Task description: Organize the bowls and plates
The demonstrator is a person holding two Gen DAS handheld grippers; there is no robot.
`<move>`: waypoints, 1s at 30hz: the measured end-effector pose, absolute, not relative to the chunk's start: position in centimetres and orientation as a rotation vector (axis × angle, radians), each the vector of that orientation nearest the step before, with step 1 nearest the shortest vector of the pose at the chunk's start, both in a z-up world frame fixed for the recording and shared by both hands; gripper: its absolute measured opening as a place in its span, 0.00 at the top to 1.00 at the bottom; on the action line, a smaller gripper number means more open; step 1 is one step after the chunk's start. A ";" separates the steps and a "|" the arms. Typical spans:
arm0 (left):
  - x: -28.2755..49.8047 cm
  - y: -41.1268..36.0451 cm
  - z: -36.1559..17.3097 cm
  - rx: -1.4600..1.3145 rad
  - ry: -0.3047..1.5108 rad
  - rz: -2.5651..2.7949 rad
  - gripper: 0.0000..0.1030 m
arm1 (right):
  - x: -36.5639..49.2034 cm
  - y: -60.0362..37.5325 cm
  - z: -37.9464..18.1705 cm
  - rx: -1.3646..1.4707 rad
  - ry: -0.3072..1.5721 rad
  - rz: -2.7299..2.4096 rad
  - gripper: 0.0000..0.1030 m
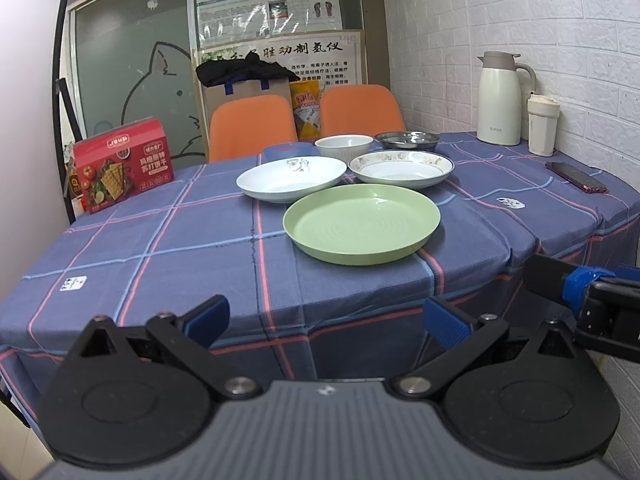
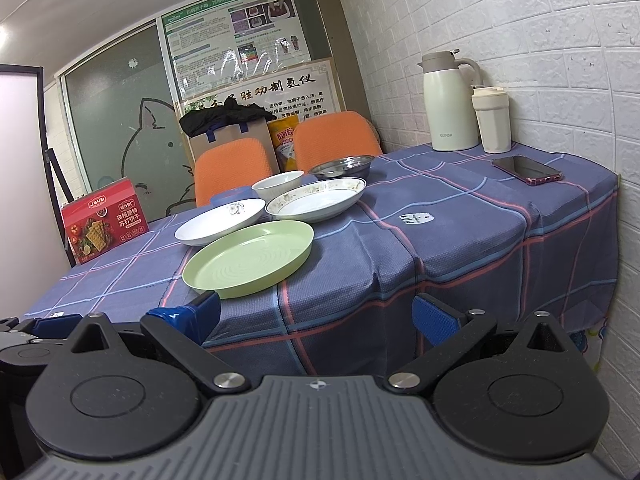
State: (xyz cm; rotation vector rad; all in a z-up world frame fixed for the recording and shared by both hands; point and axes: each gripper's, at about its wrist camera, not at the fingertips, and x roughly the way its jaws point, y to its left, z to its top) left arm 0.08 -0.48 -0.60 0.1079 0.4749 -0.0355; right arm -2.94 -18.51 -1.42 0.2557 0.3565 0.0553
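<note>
Both your tongs hang spread apart and empty, short of the desk's (image 1: pixel 160 248) near edge. The green plate (image 1: pixel 362 223) lies nearest, straight ahead of your left tongs (image 1: pixel 326 322) and ahead-left of your right tongs (image 2: pixel 316 320). Being round, it has no long axis. The white plates and bowls sit behind it, so I'd start with its near rim.

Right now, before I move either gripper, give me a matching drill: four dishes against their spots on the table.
Dishes:
1. green plate
2. steel bowl
3. blue bowl
4. white bowl

Spots:
A. back row, nearest the thermos
B. back row, middle
C. nearest the table's front edge
D. back row, on the red box side

Pairs: 1-C, 2-A, 3-D, 4-B
</note>
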 end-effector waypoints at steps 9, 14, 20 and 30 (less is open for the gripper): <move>0.2 -0.5 -0.9 0.109 0.488 -0.035 0.00 | -3.0 -18.5 -1.3 0.256 0.359 0.057 0.12; 0.4 -0.4 -0.9 0.109 0.489 -0.037 0.00 | -2.8 -18.7 -1.3 0.255 0.355 0.055 0.13; 4.8 1.0 -0.8 0.060 0.556 -0.009 0.00 | -3.1 -20.1 -1.1 0.273 0.328 0.024 0.13; 14.8 7.0 -1.0 -0.100 0.693 0.069 0.00 | 5.3 -20.4 -2.7 0.238 0.505 0.067 0.13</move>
